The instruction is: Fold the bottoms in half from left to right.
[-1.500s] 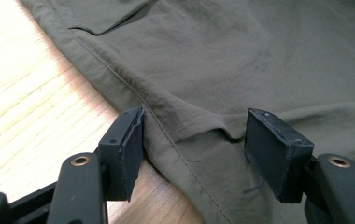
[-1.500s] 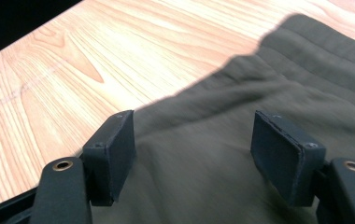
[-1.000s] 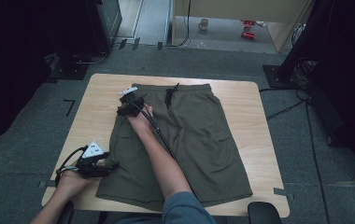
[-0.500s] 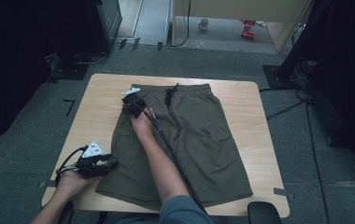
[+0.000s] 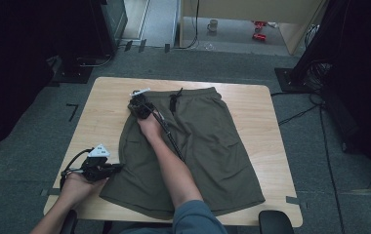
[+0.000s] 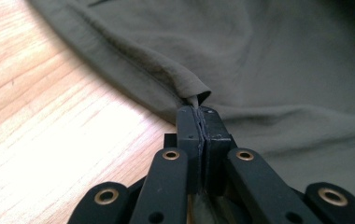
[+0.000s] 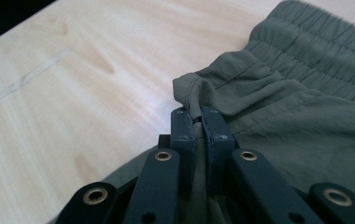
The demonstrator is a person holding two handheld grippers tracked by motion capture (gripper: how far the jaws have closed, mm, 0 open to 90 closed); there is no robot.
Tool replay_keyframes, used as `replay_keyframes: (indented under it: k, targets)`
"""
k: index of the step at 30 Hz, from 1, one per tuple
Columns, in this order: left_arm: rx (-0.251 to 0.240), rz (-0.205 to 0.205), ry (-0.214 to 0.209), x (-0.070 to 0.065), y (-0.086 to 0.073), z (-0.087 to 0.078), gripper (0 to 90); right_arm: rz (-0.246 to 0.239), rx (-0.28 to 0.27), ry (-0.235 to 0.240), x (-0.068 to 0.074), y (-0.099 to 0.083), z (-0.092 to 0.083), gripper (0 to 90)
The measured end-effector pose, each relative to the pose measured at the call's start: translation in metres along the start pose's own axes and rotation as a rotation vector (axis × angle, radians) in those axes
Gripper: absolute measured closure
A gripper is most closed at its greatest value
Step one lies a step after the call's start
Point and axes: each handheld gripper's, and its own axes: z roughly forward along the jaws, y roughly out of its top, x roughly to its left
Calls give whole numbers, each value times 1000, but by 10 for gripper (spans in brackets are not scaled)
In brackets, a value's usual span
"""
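While pinched: shorts [image 5: 198, 141], both claws.

Olive-green shorts [image 5: 208, 141] lie spread flat on the wooden worktop [image 5: 266, 122], with the elastic waistband and dark drawstring at the worktop's far edge and the leg hems at its near edge. Left side seam bunched into small raised folds at waistband and hem.
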Motion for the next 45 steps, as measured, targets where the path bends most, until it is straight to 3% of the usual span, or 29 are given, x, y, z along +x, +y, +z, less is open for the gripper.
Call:
replay_keyframes:
  k: [4, 6, 9, 11, 13, 18, 21, 31, 33, 36, 45]
  targets:
    - [-49, 28, -5, -10, 7, -7, 896, 3, 8, 27, -5, 5, -12, 858]
    - [-109, 42, -15, -19, 15, -14, 896, -22, -10, 20, -6, 12, -27, 858]
    - [-144, 30, -46, -24, 20, -17, 894, -41, -19, 10, -7, 15, -36, 858]
    - [-169, 29, -53, -28, 24, -20, 894, -19, -25, 42, -11, 18, -45, 860]
    - [-165, 47, -55, -35, 32, -21, 895, -35, -31, 37, -16, 19, -57, 862]
    - [-146, 46, -86, -43, 46, -18, 895, -52, -35, 27, -25, 23, -76, 862]
    - [-140, 77, -108, -54, 62, -17, 895, -45, -53, 37, -30, 25, -88, 862]
    - [-153, 129, -171, -81, 91, -12, 895, -24, -90, 32, -48, 21, -128, 861]
    - [-154, 148, -196, -91, 100, -7, 895, -33, -100, 14, -55, 16, -144, 861]
    - [-162, 155, -211, -97, 106, -2, 895, -27, -102, 3, -63, 13, -154, 861]
    - [-169, 205, -254, -126, 137, 22, 895, 17, -126, -63, -106, -6, -198, 861]
